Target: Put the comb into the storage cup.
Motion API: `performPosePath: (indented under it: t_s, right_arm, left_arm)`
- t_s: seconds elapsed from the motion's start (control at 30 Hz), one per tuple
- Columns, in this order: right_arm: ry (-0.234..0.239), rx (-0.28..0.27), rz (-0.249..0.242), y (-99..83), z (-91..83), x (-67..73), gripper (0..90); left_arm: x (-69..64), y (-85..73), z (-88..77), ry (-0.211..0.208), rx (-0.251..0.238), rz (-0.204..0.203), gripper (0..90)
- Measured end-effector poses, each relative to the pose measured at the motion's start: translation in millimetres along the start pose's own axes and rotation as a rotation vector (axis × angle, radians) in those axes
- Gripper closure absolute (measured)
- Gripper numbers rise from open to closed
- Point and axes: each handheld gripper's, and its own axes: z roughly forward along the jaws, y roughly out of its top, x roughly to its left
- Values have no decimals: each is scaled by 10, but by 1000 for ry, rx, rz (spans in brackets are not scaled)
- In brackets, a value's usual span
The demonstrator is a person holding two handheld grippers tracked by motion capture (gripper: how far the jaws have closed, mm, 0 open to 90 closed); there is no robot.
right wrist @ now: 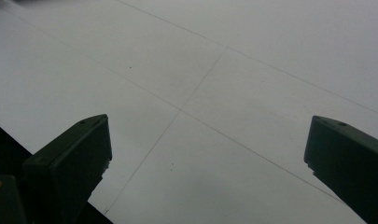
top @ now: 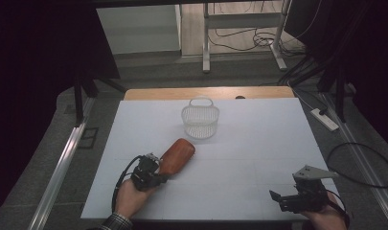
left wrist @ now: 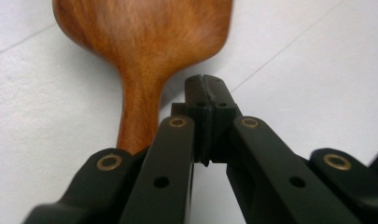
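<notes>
A brown wooden paddle-shaped piece [top: 178, 155] lies on the white table top [top: 258, 143], its wide end pointing toward the basket. In the left gripper view its narrow neck [left wrist: 137, 116] runs down just left of my left gripper [left wrist: 206, 86], under the left linkage. The left jaws are shut against each other with nothing between them. In the high view my left gripper [top: 159, 173] sits at the near end of the wooden piece. My right gripper [top: 278, 200] rests at the near right of the table, open [right wrist: 205, 154] over bare white surface.
A small white mesh basket [top: 200, 125] with a handle stands upright at the far middle of the table. A wooden strip [top: 206, 93] edges the far side. Metal rails, cables and a power strip [top: 324, 119] lie on the floor around the table.
</notes>
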Motion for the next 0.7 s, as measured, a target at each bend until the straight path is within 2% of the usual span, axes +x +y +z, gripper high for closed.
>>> performPosePath:
  t_s: [0.07, 0.2, 0.37, 0.43, 0.6, 0.7]
  right_arm:
    - [0, 0, 1, 0, 0, -1, 8]
    - [-1, 2, 0, 1, 3, 2, 8]
    - [-2, 3, 0, 2, 4, 3, 8]
    - [-1, 5, 1, 2, 5, 2, 8]
    - [-1, 4, 1, 2, 5, 1, 8]
    - [0, 4, 2, 2, 4, 0, 8]
  left_arm:
    - [-23, -15, -52, -12, -20, 14, 883]
    - [-41, -53, -133, 13, -39, 1, 798]
    - [9, -98, -219, 39, -69, -8, 709]
    - [25, -102, -231, 37, -75, -11, 657]
    - [56, -99, -258, 70, -92, -7, 492]
    - [83, -92, -270, 82, -103, -22, 430]
